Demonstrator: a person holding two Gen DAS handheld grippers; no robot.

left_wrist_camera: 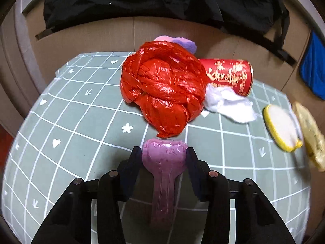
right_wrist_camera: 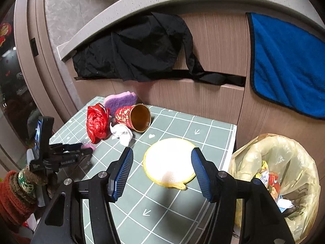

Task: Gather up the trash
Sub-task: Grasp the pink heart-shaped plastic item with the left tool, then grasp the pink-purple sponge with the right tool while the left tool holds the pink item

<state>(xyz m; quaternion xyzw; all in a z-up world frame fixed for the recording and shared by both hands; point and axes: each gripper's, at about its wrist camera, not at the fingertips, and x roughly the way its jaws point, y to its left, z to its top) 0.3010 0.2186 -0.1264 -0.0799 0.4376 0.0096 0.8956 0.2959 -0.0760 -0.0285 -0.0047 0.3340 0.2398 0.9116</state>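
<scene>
My left gripper (left_wrist_camera: pixel 164 152) is shut on a pink heart-ended plastic wrapper (left_wrist_camera: pixel 164 162), held just above the green grid table; it shows at the left in the right wrist view (right_wrist_camera: pixel 87 149). A crumpled red plastic bag (left_wrist_camera: pixel 162 85) lies just beyond it, also in the right wrist view (right_wrist_camera: pixel 96 123). A red paper cup (left_wrist_camera: pixel 229 76) lies on its side, with white tissue (left_wrist_camera: pixel 229 103) in front. My right gripper (right_wrist_camera: pixel 162 158) is open, its fingers either side of a round white pad with yellow rim (right_wrist_camera: pixel 169 160). A yellow-lined trash bin (right_wrist_camera: pixel 282 174) stands right of the table.
A pink and purple sponge (right_wrist_camera: pixel 119 100) lies at the table's back edge. Wooden cabinets stand behind, with a black cloth (right_wrist_camera: pixel 140 50) and a blue towel (right_wrist_camera: pixel 284 61) hanging on them. The table's right edge (right_wrist_camera: pixel 233 142) borders the bin.
</scene>
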